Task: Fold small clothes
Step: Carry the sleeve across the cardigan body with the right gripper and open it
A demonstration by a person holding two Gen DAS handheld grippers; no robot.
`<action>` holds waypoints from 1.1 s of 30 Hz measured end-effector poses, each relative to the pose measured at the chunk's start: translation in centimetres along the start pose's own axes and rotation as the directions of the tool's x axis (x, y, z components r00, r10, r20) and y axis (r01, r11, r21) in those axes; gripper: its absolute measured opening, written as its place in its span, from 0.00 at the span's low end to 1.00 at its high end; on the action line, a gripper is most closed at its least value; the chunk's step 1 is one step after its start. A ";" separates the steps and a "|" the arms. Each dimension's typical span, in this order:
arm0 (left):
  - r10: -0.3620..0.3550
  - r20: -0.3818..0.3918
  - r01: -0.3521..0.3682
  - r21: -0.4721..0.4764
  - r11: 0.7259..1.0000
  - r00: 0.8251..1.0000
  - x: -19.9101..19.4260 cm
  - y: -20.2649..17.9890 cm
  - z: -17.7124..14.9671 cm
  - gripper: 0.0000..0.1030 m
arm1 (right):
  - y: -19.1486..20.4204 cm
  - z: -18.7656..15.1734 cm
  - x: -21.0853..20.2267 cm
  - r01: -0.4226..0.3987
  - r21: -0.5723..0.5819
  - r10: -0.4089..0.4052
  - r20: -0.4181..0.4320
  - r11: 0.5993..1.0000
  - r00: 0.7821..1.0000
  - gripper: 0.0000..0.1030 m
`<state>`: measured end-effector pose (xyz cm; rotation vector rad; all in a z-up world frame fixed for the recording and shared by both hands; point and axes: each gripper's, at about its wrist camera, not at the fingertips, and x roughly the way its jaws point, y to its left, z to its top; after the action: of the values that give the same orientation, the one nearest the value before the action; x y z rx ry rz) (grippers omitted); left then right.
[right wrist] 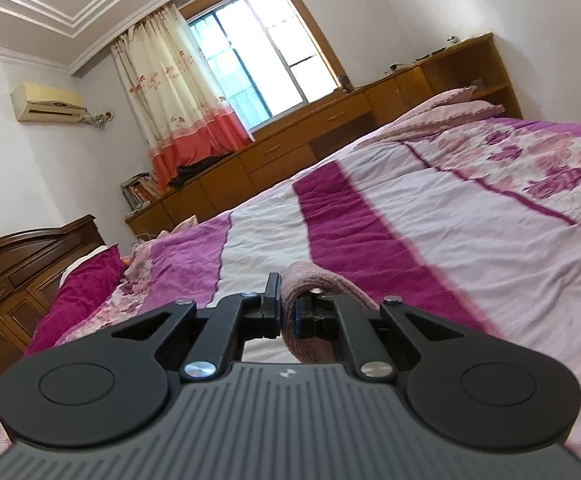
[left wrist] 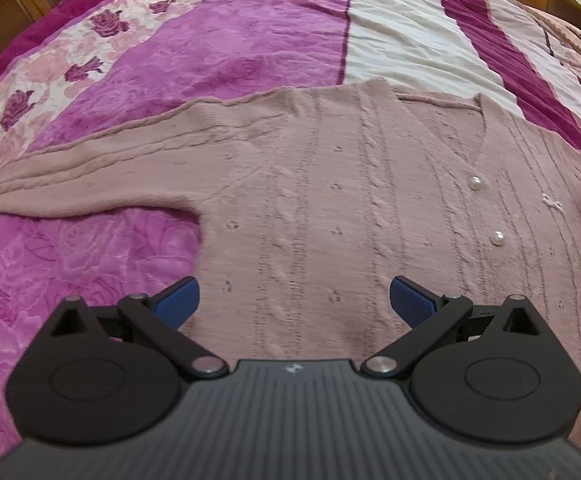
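Left wrist view: the pink knit cardigan [left wrist: 330,200] lies flat across the middle of the frame on the bedspread [left wrist: 210,40], one sleeve [left wrist: 70,176] stretched to the left edge. The left gripper [left wrist: 294,300] hovers above it, released wide and holding nothing.

Right wrist view: the right gripper [right wrist: 288,312], at lower centre, is clenched on a fold of pink knit [right wrist: 310,280]. The fold is best carried low and laid squarely over the body.

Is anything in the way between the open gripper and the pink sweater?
No. The left gripper hangs open right above the pink sweater, with only air between them. The right gripper is already shut on a pink knit piece, probably part of the same sweater.
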<state>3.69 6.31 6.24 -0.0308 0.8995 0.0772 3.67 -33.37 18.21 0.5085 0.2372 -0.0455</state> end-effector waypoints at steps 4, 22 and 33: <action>0.014 0.003 -0.013 -0.015 1.000 1.000 0.0 1.3 0.0 1.00 | 3.7 -1.4 1.1 -0.040 -0.032 0.039 -0.006 0.999 0.999 0.06; 0.043 0.015 -0.042 -0.073 0.996 0.999 0.8 5.5 -0.5 1.00 | 12.8 -15.7 8.7 -0.140 -0.078 0.111 -0.293 0.987 0.950 0.06; 0.026 0.013 -0.025 -0.066 0.998 1.000 1.8 5.5 -0.5 1.00 | 12.1 -21.9 12.5 -0.179 -0.085 0.114 -0.497 0.980 0.860 0.38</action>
<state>3.96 11.81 4.58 -0.0800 0.8834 0.1304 12.41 -11.93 2.53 0.4006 0.6969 0.2527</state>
